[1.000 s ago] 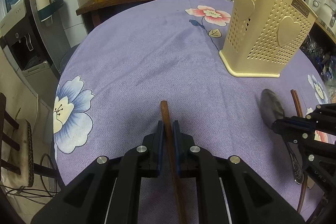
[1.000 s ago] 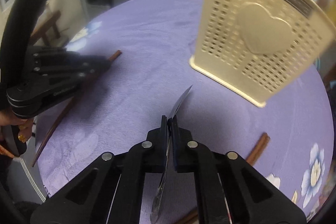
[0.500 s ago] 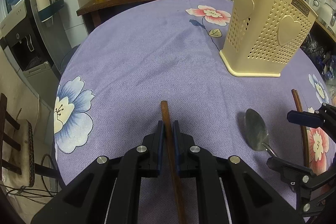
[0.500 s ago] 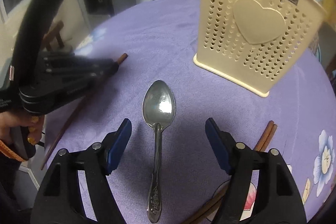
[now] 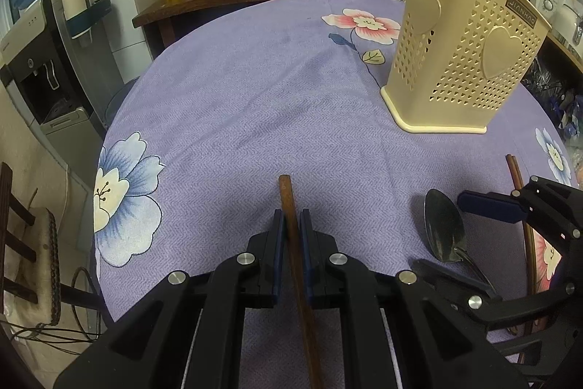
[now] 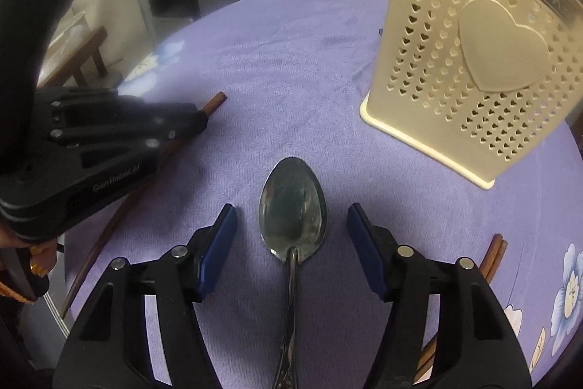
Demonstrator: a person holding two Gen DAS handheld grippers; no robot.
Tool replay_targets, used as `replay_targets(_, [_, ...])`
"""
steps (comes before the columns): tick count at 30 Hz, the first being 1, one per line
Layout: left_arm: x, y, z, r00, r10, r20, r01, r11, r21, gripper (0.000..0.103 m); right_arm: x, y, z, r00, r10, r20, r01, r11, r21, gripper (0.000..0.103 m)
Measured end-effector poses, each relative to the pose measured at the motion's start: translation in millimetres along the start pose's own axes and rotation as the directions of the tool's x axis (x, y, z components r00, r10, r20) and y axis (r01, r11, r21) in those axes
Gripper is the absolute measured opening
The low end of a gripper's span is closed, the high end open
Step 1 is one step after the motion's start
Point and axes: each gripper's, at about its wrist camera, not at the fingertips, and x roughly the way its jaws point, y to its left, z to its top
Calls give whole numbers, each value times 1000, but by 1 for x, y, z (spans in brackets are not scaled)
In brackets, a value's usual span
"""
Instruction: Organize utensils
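Left claw (image 5: 290, 225) is clamped on a brown wooden chopstick (image 5: 296, 250), right claw (image 6: 291, 236) gapes wide around the shiny metal spoon (image 6: 292, 210), seemingly lying flat on the purple-clothed counter (image 5: 237, 104).

Lilac tablecloth (image 5: 233, 104) with blue and pink flowers, cream heart-perforated holder (image 5: 462, 61), brown chopstick (image 5: 291, 217), silver spoon (image 6: 291, 210).

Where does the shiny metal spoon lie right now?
The metal spoon lies flat on the purple tablecloth, between the open fingers of the right gripper, in front of the cream perforated utensil holder.
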Motion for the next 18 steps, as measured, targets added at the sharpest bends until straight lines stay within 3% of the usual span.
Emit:
replay_targets(4, [0, -1, 0, 1000, 4, -1, -4, 1000, 2, 10, 4, 1, 7, 1000, -9, 2, 9, 1000, 8, 38])
replay_targets(10, [0, -2, 0, 1000, 16, 1, -16, 1000, 9, 10, 2, -2, 7, 1000, -4, 11, 3, 1000, 27, 38])
replay_targets(18, [1, -8, 0, 999, 49, 4, -49, 998, 26, 9, -39, -25, 1, 994, 7, 108, -19, 994, 107, 38])
